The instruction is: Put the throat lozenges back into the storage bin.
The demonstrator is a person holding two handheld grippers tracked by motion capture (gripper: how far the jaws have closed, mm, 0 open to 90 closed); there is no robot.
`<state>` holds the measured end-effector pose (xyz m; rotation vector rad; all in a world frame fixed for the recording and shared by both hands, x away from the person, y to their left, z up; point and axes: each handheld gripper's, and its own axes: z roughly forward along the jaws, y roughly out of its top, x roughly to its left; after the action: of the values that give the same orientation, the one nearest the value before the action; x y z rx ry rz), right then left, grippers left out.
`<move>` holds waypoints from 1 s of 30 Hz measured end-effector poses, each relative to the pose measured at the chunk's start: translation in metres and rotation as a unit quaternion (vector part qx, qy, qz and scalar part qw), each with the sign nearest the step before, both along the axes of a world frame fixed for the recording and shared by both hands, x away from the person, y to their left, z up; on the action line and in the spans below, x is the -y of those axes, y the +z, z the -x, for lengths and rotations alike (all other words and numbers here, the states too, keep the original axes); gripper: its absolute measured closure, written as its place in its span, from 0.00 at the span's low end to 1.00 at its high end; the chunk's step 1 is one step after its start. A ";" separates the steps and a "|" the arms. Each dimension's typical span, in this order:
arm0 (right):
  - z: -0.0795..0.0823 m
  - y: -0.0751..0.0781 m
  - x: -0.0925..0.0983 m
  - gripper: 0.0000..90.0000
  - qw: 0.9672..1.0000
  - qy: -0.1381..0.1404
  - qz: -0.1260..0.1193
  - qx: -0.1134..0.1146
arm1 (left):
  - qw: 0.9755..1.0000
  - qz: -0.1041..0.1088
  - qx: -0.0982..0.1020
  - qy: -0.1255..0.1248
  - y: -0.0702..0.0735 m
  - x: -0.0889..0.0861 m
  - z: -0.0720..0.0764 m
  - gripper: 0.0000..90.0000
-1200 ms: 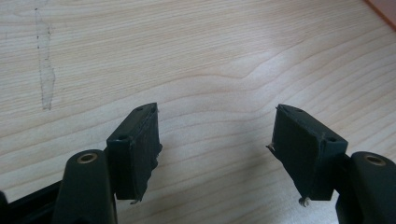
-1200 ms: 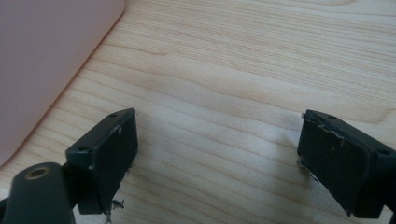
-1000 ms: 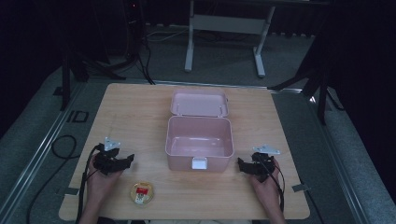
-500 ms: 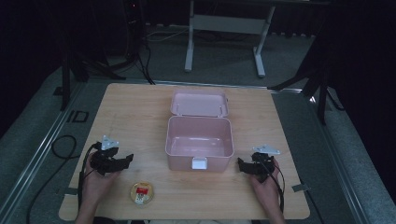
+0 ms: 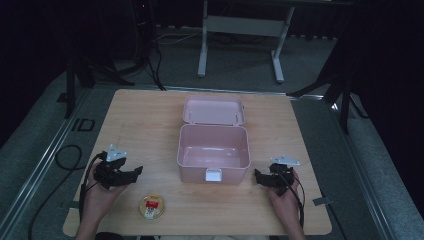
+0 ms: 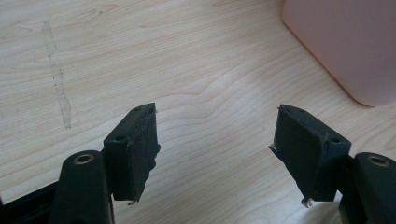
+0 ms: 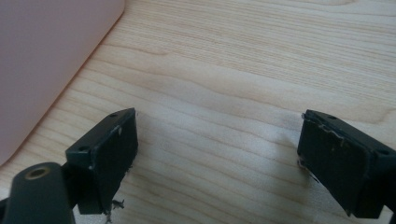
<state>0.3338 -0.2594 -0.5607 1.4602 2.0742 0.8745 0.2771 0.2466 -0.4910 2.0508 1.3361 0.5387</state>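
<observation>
pink box (image 6: 345,42) cut off by top & right edges in left gripper view; cut by left edge in right gripper view; label on small round tin (image 5: 152,206) too small to read; person's forearms cut at bottom edge

My wooden desk (image 5: 150,115): an open pink box (image 5: 214,152) at frame centre, a small round tin (image 5: 152,206) at lower left.
</observation>
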 end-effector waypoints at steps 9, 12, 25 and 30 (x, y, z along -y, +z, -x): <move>0.000 0.000 0.000 0.13 1.000 0.000 0.000 0.000 | 0.999 -0.021 -0.005 -0.024 0.013 0.008 0.007 0.34; 0.000 0.000 0.000 0.13 1.000 0.000 0.000 0.000 | 0.999 -0.029 -0.004 -0.027 0.017 0.009 0.010 0.31; 0.000 0.000 0.000 0.13 1.000 0.000 0.000 0.000 | 0.998 -0.049 -0.009 -0.035 0.030 0.008 0.017 0.23; 0.000 0.000 0.000 0.13 1.000 0.000 0.001 0.000 | 0.997 -0.061 -0.025 -0.051 0.030 0.012 0.018 0.21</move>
<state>0.3339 -0.2595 -0.5608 1.4583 2.0746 0.8737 0.2587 0.2350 -0.4608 2.2325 1.2469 0.5380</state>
